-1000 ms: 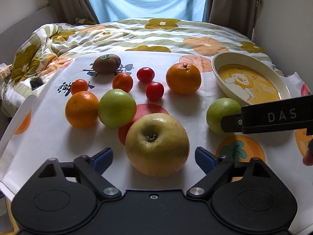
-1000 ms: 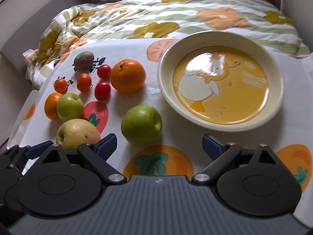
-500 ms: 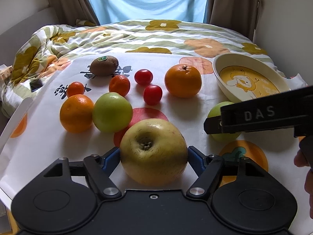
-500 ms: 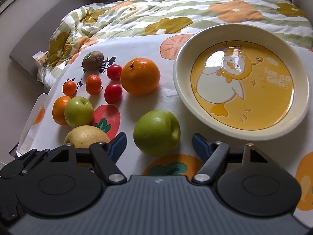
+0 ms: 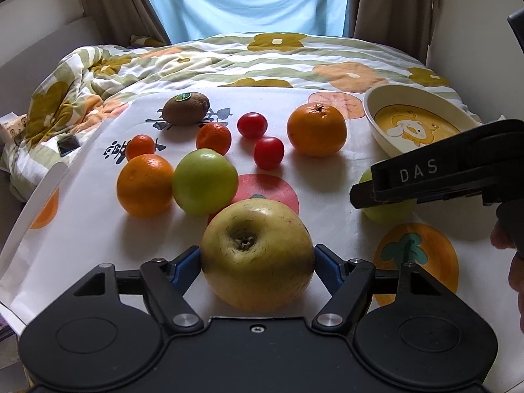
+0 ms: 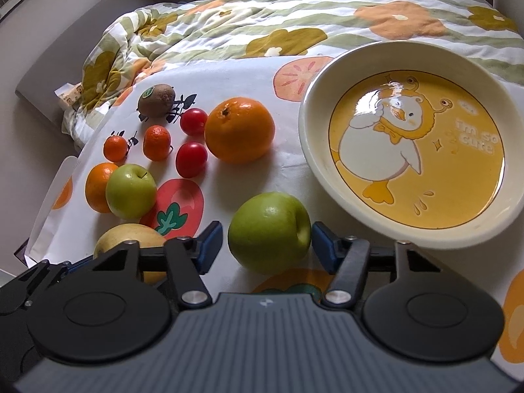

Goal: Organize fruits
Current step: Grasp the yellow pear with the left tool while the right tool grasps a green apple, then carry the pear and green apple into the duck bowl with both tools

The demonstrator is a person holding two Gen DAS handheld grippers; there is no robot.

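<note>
Fruits sit on the printed cloth (image 5: 85, 229): my left gripper (image 5: 257, 258) is clamped on the yellow pear (image 5: 257, 255), and my right gripper (image 6: 266, 240) is closing around the green apple (image 6: 269, 231), left pad not quite touching.

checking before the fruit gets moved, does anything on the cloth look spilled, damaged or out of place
Nothing stands out. The duck plate sits empty and unbroken, with no spill on the cloth. The yellow apple has small brown flecks on its skin; whether that is damage cannot be told. The kiwi bears a sticker.
</note>
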